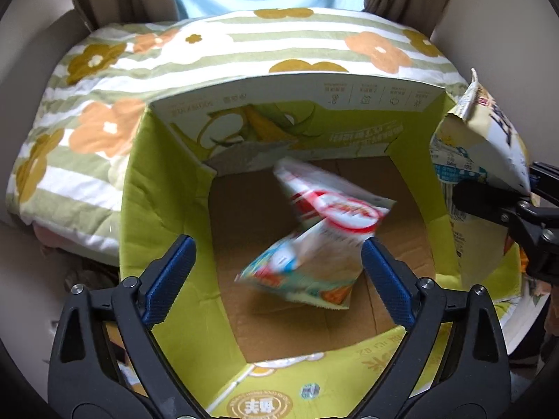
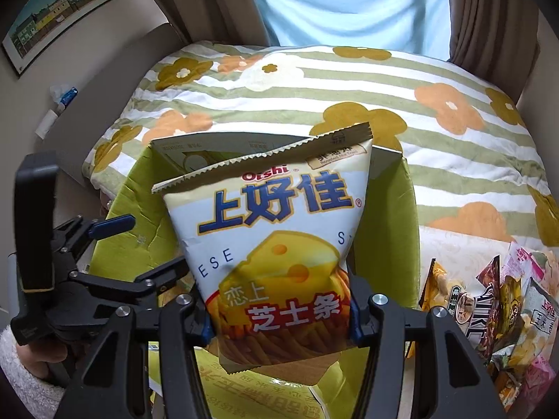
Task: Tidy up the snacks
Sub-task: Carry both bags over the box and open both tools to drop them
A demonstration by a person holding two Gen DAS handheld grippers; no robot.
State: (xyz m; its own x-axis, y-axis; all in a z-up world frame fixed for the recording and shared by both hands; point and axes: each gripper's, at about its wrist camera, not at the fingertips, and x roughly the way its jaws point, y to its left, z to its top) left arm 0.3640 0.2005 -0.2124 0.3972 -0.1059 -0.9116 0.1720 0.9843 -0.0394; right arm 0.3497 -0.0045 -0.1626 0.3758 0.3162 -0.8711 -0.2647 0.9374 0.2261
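An open green cardboard box (image 1: 146, 192) stands against a flowered quilt. Over its opening my left gripper (image 1: 276, 248) is open, with its blue pads (image 1: 174, 272) wide apart and touching nothing. Below them a red, white and teal snack bag (image 1: 314, 244) is inside the box, blurred and tilted. My right gripper (image 2: 279, 328) is shut on a white and yellow cheese-stick bag (image 2: 276, 230), held upright above the box (image 2: 139, 216) near its right wall. The same bag (image 1: 489, 146) shows at the right edge of the left wrist view. The left gripper (image 2: 146, 248) shows at the left of the right wrist view.
A striped, flowered quilt (image 2: 349, 80) lies behind the box. Several loose snack bags (image 2: 489, 296) are piled to the right of the box. A hand in a fleecy white sleeve (image 2: 28, 377) holds the left gripper. Brown curtains (image 2: 195, 3) hang behind.
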